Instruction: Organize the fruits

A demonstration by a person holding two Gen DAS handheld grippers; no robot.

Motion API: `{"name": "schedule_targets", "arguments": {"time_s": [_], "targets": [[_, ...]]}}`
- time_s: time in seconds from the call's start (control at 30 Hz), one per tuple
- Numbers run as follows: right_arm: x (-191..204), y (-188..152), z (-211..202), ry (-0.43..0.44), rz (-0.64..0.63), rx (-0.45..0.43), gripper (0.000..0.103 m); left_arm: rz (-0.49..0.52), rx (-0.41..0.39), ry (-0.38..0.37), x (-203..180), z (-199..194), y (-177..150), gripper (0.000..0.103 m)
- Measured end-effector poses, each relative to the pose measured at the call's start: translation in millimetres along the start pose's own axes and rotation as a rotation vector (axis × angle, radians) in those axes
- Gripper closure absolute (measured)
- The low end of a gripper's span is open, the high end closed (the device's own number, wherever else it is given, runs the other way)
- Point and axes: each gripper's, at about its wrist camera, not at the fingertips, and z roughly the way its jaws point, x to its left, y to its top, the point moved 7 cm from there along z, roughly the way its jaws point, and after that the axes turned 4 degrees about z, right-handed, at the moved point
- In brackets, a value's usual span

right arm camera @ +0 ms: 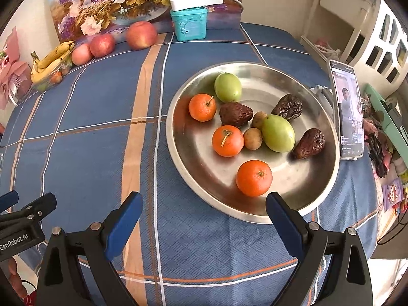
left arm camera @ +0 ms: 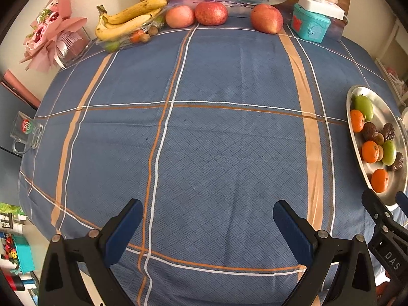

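A steel plate (right arm camera: 306, 84) on the blue checked cloth holds three oranges (right arm camera: 254, 178), two green fruits (right arm camera: 278, 133), three dark wrinkled dates (right arm camera: 236, 114) and small brown fruits (right arm camera: 252, 138). The same plate (left arm camera: 382, 102) shows at the right edge of the left wrist view. My right gripper (right arm camera: 204, 207) is open and empty, just short of the plate's near rim. Over bare cloth, my left gripper (left arm camera: 207, 215) is also open and empty. At the table's back are three apples (left arm camera: 211, 13) and bananas (left arm camera: 130, 19) on a clear tray of small fruit (left arm camera: 119, 43).
A teal box (left arm camera: 309, 26) with a white charger on top stands before a flower painting at the back. A pink bouquet (left arm camera: 51, 35) is at the back left. A phone (right arm camera: 348, 112) stands right of the plate. A clear mug (left arm camera: 26, 134) sits at the left table edge.
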Motion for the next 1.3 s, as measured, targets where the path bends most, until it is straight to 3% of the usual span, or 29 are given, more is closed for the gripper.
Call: {"name": "schedule_targets", "arguments": {"time_s": [1.3], "targets": [[1.1, -0.3, 2.9, -0.006, -0.017, 0.01, 0.006, -0.002, 0.007, 0.007, 5.2, 5.8, 0.4, 0.0]]}}
